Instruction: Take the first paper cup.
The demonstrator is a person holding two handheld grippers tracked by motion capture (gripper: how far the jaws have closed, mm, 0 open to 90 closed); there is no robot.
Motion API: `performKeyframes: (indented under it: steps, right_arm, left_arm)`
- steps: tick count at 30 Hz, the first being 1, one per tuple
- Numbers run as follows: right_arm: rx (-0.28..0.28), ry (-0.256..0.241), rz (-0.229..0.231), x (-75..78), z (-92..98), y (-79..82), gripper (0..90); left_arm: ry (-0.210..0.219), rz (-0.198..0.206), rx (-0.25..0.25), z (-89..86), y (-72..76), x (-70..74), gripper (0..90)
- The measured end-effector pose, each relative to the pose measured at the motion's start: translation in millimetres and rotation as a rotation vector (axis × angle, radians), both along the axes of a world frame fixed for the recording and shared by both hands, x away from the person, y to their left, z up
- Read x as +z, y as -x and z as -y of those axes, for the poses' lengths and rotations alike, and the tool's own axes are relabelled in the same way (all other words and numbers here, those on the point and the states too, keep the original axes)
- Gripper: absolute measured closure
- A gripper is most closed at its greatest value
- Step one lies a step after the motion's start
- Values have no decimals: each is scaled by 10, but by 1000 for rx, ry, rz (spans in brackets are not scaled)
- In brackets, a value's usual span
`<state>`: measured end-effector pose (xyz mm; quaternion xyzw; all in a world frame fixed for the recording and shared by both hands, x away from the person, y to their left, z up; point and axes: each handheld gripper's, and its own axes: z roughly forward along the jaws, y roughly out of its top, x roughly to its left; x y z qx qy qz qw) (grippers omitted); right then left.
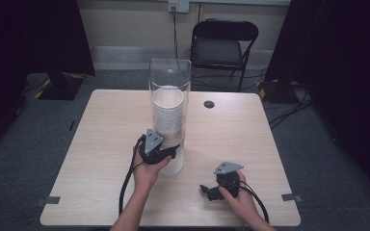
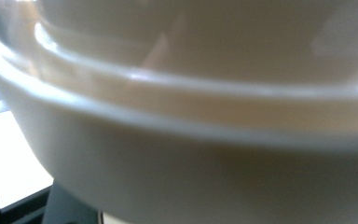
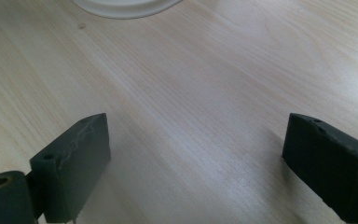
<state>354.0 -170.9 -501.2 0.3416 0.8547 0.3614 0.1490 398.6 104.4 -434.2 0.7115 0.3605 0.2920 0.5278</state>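
Now cup dispenser against left hand-held gripper

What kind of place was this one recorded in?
Probably a lab or studio set up for recording, not a home: black curtains flank a lone wooden table, cables trail over grey carpet, and a folding chair stands by a wall socket.

A black folding chair is standing against a pale wall, dark curtains are hanging either side, and cables are trailing across grey carpet.
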Motion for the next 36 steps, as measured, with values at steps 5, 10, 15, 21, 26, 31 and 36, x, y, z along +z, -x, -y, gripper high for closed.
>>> performKeyframes:
  steps: [5, 10, 15, 21, 26, 31, 36]
  right_arm:
    - [1, -1, 0, -1, 0, 0, 69]
    - [2, -2, 0, 0, 1, -1, 69]
    - [5, 0, 0, -1, 1, -7, 64]
    - [5, 2, 0, 0, 1, -8, 64]
    - [5, 2, 0, 1, 2, -9, 64]
    - [6, 0, 0, 0, 2, -10, 62]
    - [11, -2, -2, -1, -1, -19, 54]
  left_arm:
    - [-4, -8, 3, 8, 8, -3, 348]
    - [-46, -68, 18, -10, 39, -216, 354]
    - [-46, -61, 11, -22, 39, -227, 354]
    - [-34, -74, 33, 0, 56, -219, 352]
    - [-36, -69, 39, -15, 58, -198, 333]
    - [-9, -46, 39, -60, 94, -113, 258]
    - [-15, -28, 19, -47, 92, -10, 222]
